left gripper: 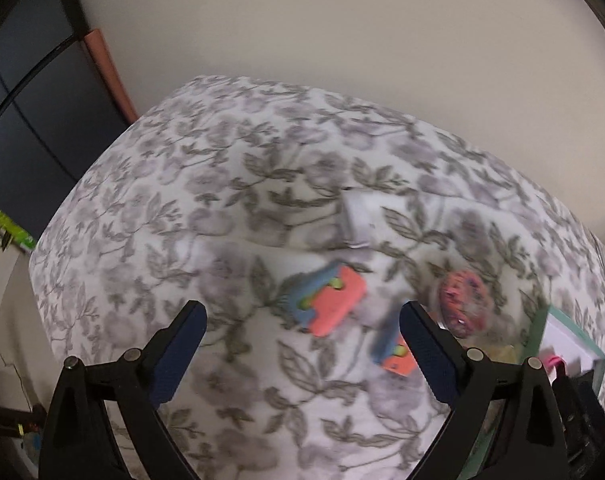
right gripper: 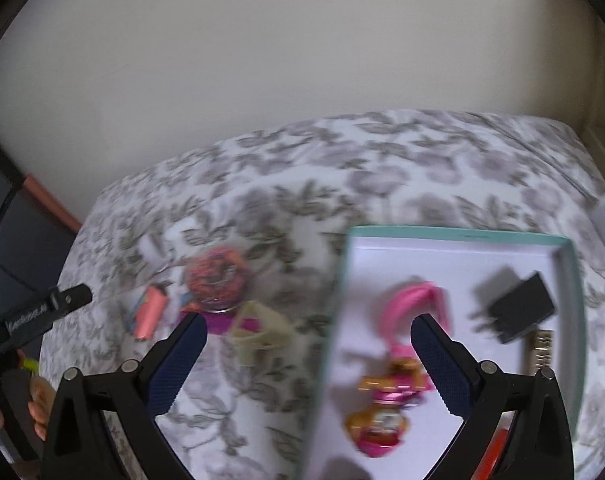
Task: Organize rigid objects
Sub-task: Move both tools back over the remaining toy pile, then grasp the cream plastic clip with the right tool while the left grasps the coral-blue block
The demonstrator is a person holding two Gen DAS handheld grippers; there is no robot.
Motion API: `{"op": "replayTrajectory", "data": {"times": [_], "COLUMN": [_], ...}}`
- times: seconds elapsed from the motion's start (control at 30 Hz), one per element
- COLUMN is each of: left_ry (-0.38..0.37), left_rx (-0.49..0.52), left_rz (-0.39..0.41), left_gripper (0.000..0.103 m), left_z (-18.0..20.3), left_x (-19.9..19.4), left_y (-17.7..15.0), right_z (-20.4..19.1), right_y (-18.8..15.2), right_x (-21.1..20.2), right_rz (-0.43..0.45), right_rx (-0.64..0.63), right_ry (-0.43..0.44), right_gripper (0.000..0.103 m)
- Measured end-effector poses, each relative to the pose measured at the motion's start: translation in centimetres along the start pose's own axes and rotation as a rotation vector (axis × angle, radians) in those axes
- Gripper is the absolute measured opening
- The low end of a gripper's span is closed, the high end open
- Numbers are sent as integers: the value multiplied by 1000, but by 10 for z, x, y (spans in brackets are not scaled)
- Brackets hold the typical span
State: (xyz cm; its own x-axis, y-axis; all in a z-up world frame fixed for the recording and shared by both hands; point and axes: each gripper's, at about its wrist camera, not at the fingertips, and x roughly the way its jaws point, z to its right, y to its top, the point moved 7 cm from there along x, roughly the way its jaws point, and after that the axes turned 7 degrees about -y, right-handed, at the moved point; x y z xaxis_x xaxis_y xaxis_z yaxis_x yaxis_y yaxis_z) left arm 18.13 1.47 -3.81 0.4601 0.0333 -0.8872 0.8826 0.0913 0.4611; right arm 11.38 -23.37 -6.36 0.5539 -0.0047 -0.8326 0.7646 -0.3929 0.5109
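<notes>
My left gripper (left gripper: 302, 312) is open and empty above the floral bed cover (left gripper: 222, 184). Beyond its fingertips lies a coral-and-blue toy block (left gripper: 334, 300); a second one (left gripper: 396, 354) sits by the right finger. A speckled pink ball (left gripper: 462, 300) lies further right. My right gripper (right gripper: 308, 326) is open and empty over the left rim of a teal-edged white box (right gripper: 454, 234). The box holds a pink headband (right gripper: 406, 304), a pink-and-orange toy (right gripper: 386, 408), a black charger (right gripper: 518, 308) and a comb-like piece (right gripper: 542, 348). The left gripper (right gripper: 68, 298) shows at far left.
A white cube (left gripper: 360, 220) lies further back on the bed. In the right wrist view the speckled ball (right gripper: 216, 276), a coral block (right gripper: 150, 312) and a beige plastic piece (right gripper: 258, 332) lie left of the box. A beige wall stands behind; dark furniture (left gripper: 30, 120) at left.
</notes>
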Motion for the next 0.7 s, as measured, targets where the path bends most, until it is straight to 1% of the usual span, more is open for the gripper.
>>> {"op": "replayTrajectory", "data": {"times": [0.1,0.2,0.33,0.53,0.7], "left_ry": [13,29,47,29,20], "left_rx": [-26,-38,-10,25,48], "left_rz": [-14,-28,-41,-70,-89], "left_gripper": [97,97,97,97,97], "left_z": [-15,-25,-20,-11,-8], "left_x": [5,14,26,54,77], "left_y": [2,3,4,5,2], "right_z": [-22,-35,-45,-55,-54], "right_y": [-4,-8,-16,-21,-23], "right_x": [7,16,28,44,58], "right_rz": [-10,-22,-44,-62,-75], "right_rx": [-45,-69,-92,-119,-124], "right_ry": [26,35,46,56,44], "right_gripper": [103,103,103,103,103]}}
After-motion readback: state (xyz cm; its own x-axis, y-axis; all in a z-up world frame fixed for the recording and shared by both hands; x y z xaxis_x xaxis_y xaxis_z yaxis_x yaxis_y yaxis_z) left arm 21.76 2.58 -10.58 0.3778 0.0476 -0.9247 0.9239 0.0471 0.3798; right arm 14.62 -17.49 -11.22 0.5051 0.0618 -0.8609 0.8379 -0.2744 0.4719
